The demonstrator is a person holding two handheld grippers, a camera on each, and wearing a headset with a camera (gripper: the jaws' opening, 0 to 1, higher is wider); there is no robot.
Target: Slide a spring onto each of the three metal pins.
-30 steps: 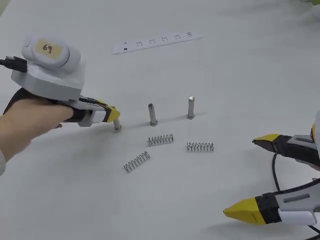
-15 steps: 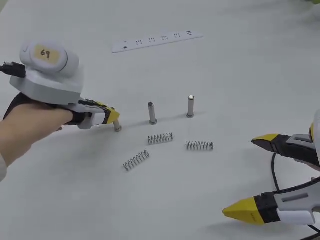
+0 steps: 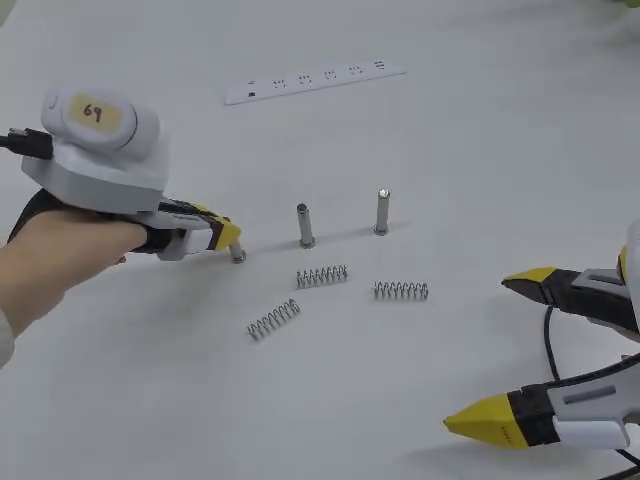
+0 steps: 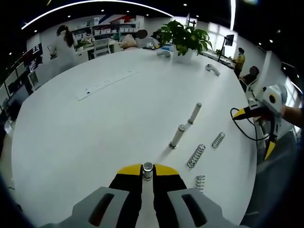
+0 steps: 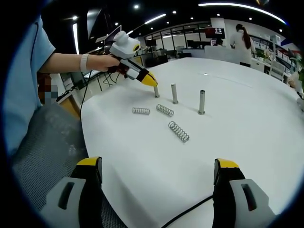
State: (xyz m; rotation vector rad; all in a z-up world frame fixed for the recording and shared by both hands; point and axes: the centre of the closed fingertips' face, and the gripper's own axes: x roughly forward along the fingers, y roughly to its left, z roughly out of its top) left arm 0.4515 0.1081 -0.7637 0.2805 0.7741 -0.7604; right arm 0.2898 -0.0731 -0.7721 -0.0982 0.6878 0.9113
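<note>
Since the left gripper [image 3: 230, 238] has its jaws drawn narrow around the top of the left pin [image 4: 147, 167], the main risk, as I judge it, is that a sideways pull of the hand tips this pin over or drags it across the white table [image 3: 450, 150]. The same grip covers the pin's top end, so a spring could not go over it unless the jaws sit lower or let go. The right gripper [image 3: 490, 352] hangs with its jaws spread wide and empty, well apart from the parts. If it goes for a spring, a hard squeeze could bend the coils or make the spring shoot out sideways. A loose hold could let it roll, since all three lie free on the smooth top.

The left pin, the middle pin [image 3: 305, 226] and the right pin [image 3: 382, 213] stand upright in a row, long axis vertical. The left spring [image 3: 273, 320] lies flat near them on a slant, its right end farther off. The middle spring [image 3: 322, 276] and the right spring [image 3: 401, 291] lie flat with their long axis roughly along the row. Each would need turning on end to line up with a pin.
</note>
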